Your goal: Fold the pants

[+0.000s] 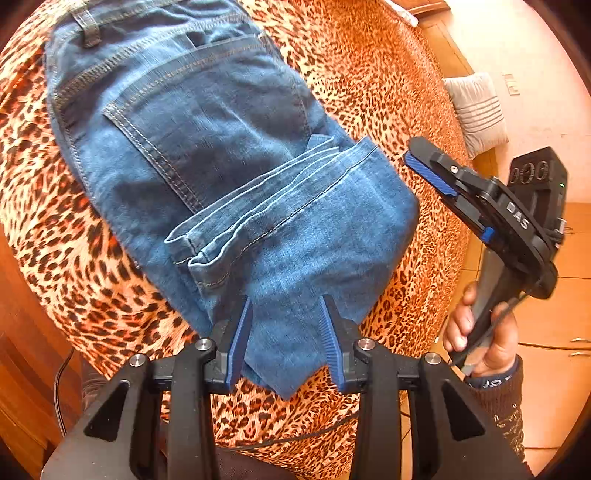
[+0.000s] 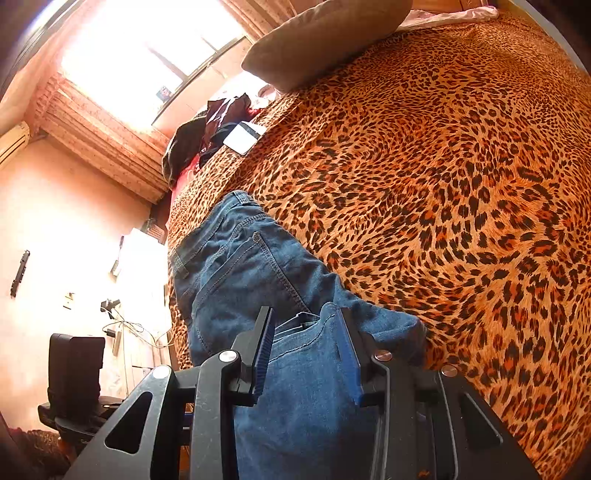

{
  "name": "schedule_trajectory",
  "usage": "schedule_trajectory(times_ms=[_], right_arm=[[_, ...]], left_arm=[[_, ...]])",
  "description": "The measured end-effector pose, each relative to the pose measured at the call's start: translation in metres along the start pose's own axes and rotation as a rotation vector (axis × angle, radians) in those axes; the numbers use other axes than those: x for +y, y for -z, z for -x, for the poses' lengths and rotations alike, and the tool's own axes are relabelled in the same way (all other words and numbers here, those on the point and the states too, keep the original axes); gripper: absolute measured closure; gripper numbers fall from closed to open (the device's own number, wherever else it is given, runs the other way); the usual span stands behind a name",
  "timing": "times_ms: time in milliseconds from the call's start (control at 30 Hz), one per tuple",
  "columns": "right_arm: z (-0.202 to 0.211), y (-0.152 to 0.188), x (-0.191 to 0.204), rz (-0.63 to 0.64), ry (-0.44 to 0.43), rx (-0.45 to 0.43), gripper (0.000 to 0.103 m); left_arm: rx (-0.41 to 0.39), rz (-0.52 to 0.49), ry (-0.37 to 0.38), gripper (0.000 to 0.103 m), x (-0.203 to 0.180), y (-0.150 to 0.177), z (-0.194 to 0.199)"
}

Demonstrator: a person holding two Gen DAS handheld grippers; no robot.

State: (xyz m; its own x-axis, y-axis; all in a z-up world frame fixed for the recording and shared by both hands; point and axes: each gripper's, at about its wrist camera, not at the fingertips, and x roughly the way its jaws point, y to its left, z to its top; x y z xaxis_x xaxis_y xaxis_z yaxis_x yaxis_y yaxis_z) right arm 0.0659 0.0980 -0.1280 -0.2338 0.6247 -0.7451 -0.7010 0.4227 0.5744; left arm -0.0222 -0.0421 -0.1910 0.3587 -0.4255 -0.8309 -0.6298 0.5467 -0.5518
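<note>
- The blue denim pants (image 1: 221,155) lay on the bed's leopard-print cover (image 1: 369,66), already doubled over, with the leg hems stacked across the seat just ahead of the left claw (image 1: 286,343).
- The left claw hung above the near folded edge with its jaws apart. Denim showed between the blue pads (image 1: 240,332), but they did not seem to press on it, so I judged this claw to be gripping nothing.
- To that claw's right, the right claw (image 1: 428,171) was raised clear of the cloth in a person's hand (image 1: 480,332), with nothing in its jaws.
- The fold looked largely made. The step in hand seemed to be letting go and checking it.
- The next move probably called for a fresh grasp on the near fold and carrying it toward the waistband, both sides kept level.
- Only the left wrist view showed the raised claw from outside, and the stacked hems.
- Only the right wrist view showed the brown pillow (image 2: 325,33), the window and the wide bare cover beyond the right claw (image 2: 306,354). There the jaws stood parted with denim behind them; contact could not be told.
</note>
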Motion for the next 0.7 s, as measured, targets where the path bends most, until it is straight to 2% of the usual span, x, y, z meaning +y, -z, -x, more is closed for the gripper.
schedule_trajectory(times_ms=[33, 100, 167, 267, 333, 400, 433, 500, 600, 667, 700], right_arm=[[-0.004, 0.003, 0.0, 0.012, 0.007, 0.013, 0.067], [-0.025, 0.016, -0.006, 0.024, 0.092, 0.082, 0.069], [-0.053, 0.031, -0.017, 0.045, 0.188, 0.147, 0.074], [-0.054, 0.031, -0.019, 0.015, 0.197, 0.126, 0.073], [-0.045, 0.024, -0.016, -0.031, 0.158, 0.116, 0.069], [-0.028, 0.014, -0.01, -0.031, 0.117, 0.077, 0.067], [-0.021, 0.008, -0.007, -0.031, 0.098, 0.061, 0.063], [-0.011, -0.005, -0.002, -0.039, 0.093, 0.034, 0.045], [-0.014, -0.027, 0.006, -0.057, 0.06, 0.04, 0.042], [-0.023, -0.043, 0.016, -0.041, 0.07, 0.062, 0.042], [-0.03, -0.051, 0.023, -0.025, 0.081, 0.073, 0.042]], left_arm=[[0.024, 0.013, -0.021, 0.069, 0.004, -0.005, -0.012], [0.071, 0.044, -0.047, 0.069, 0.017, -0.012, -0.037], [0.065, 0.071, -0.014, 0.069, 0.024, -0.013, -0.038], [0.101, 0.076, 0.006, 0.069, 0.029, -0.012, -0.027], [0.105, 0.077, 0.041, 0.069, 0.036, -0.009, -0.011], [0.075, 0.064, 0.054, 0.069, 0.042, -0.007, 0.012], [0.049, 0.063, 0.055, 0.069, 0.045, -0.009, 0.023], [-0.014, 0.081, 0.046, 0.069, 0.061, -0.018, 0.046], [-0.088, 0.159, 0.047, 0.067, 0.094, -0.047, 0.074], [-0.125, 0.237, 0.085, 0.058, 0.119, -0.065, 0.087], [-0.142, 0.273, 0.102, 0.051, 0.13, -0.075, 0.092]])
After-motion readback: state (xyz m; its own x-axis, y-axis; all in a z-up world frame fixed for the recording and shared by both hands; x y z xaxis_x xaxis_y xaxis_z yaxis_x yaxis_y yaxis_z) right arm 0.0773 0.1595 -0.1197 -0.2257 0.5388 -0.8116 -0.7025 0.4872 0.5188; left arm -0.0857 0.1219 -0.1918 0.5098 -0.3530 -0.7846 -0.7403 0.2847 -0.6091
